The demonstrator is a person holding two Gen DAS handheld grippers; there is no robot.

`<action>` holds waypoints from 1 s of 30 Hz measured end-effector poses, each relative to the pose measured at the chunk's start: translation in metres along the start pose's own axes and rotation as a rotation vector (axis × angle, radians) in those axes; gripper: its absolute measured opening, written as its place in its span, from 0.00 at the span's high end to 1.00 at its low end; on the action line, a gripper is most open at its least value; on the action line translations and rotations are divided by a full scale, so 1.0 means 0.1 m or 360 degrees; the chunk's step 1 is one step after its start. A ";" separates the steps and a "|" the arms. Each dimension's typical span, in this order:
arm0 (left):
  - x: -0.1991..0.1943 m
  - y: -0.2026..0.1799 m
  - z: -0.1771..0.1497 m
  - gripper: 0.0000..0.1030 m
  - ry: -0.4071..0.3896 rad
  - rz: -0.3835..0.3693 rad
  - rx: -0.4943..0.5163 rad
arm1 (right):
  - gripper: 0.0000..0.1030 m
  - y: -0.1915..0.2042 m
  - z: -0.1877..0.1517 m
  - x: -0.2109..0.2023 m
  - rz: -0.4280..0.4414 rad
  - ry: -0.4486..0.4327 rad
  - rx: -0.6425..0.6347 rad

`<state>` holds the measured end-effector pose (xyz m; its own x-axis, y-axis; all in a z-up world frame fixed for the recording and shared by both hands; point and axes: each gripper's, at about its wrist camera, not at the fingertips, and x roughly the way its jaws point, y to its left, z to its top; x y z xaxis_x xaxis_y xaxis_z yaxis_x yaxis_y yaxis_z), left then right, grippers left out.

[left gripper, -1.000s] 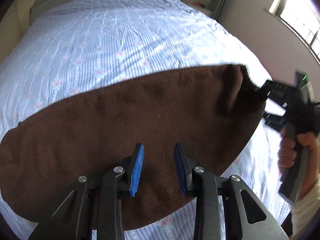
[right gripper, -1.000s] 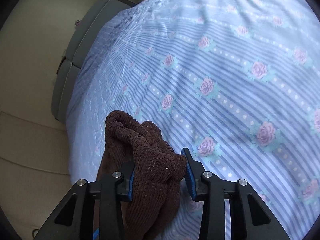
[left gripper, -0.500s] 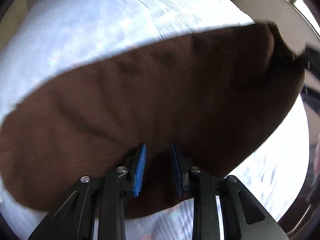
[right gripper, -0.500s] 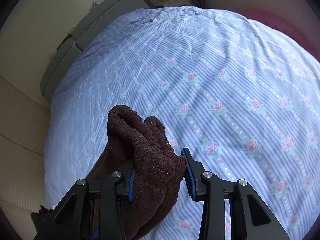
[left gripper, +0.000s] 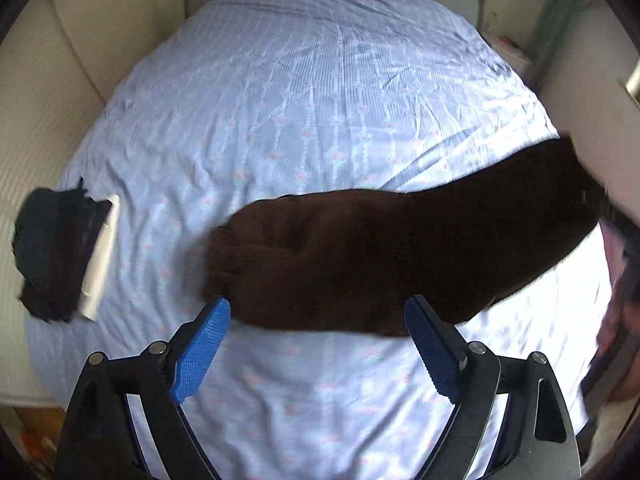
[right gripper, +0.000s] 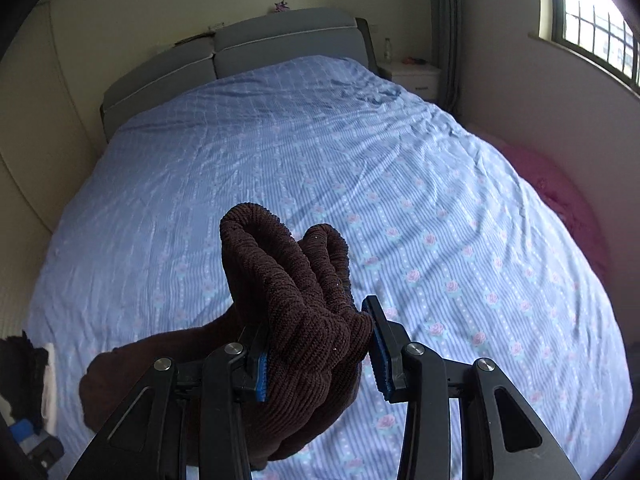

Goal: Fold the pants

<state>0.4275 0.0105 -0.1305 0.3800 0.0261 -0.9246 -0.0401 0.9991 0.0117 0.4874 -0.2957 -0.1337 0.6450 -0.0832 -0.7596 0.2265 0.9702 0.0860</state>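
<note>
The brown corduroy pants (left gripper: 380, 264) stretch across the blue flowered bed sheet (left gripper: 304, 96), running from the middle toward the right edge of the left wrist view. My left gripper (left gripper: 316, 344) hovers above their near edge, its jaws opening wide with nothing between the blue pads. In the right wrist view my right gripper (right gripper: 318, 354) is shut on a bunched end of the pants (right gripper: 296, 280), and the rest of the cloth hangs down to the lower left. A hand shows blurred at the right edge of the left wrist view.
A pile of dark folded clothes (left gripper: 52, 248) with a white piece (left gripper: 100, 256) lies at the bed's left edge. A grey headboard (right gripper: 248, 52) stands at the far end, a white nightstand (right gripper: 416, 76) and a window (right gripper: 592, 20) to the right. A pink rug (right gripper: 560, 200) lies beside the bed.
My left gripper let go of the pants, opened wide and rose away from the cloth. My right gripper rose and rolled, still holding the bunched end.
</note>
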 end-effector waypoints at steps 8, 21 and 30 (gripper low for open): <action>-0.27 0.97 -0.22 0.13 -0.0044 -0.0126 0.0047 | 0.61 1.18 -0.04 -0.52 -0.0087 -0.0137 -0.0241; -0.18 2.29 -0.51 0.14 0.0004 -0.0223 -0.0167 | 0.61 3.28 -0.81 -0.11 -0.0240 0.0011 -0.0963; 0.03 2.79 -0.68 0.14 0.0040 -0.0174 -0.0375 | 0.52 4.00 -1.44 0.24 -0.0258 0.0242 -0.1266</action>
<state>0.3549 0.2869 -0.1559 0.3711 -0.0850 -0.9247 -0.2155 0.9607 -0.1748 0.4882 0.1235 -0.2103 0.5301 -0.2596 -0.8072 -0.3133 0.8246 -0.4709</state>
